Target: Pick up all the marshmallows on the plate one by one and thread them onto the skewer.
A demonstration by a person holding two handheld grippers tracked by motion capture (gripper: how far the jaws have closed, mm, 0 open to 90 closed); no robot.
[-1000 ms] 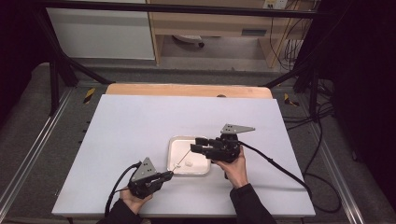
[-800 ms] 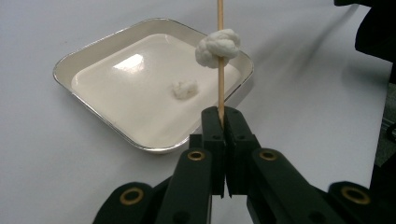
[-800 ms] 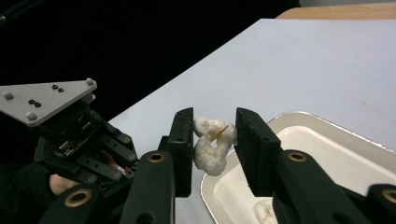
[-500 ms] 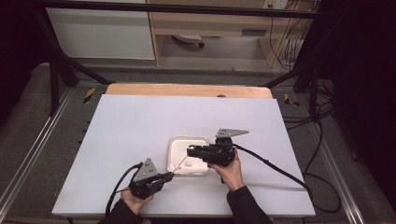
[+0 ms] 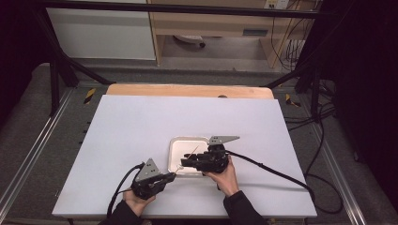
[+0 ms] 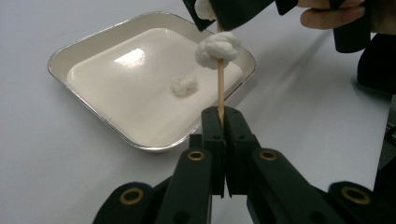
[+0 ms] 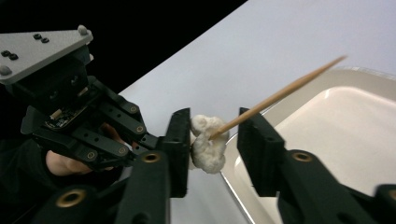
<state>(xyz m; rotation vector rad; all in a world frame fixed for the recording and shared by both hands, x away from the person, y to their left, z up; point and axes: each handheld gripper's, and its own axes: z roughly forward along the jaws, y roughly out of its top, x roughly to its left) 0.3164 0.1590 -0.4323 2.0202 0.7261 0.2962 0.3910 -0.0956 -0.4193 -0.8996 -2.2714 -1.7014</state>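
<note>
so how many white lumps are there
2: one white lump is threaded on the skewer between the right claw's jaws, and one white lump lies in the tray. Others may be hidden.

Skewer (image 6: 220, 88) looks like bare matt wood, the lump (image 6: 217, 50) on it soft and doughy, maybe. Tray (image 6: 84, 100) is shiny metal, glossy white inside.

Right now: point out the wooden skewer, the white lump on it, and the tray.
wooden skewer (image 6: 220, 91), left gripper view, bare shaft below the lump
white lump (image 6: 217, 49), left gripper view, its middle
tray (image 6: 93, 112), left gripper view, near metal rim
</note>
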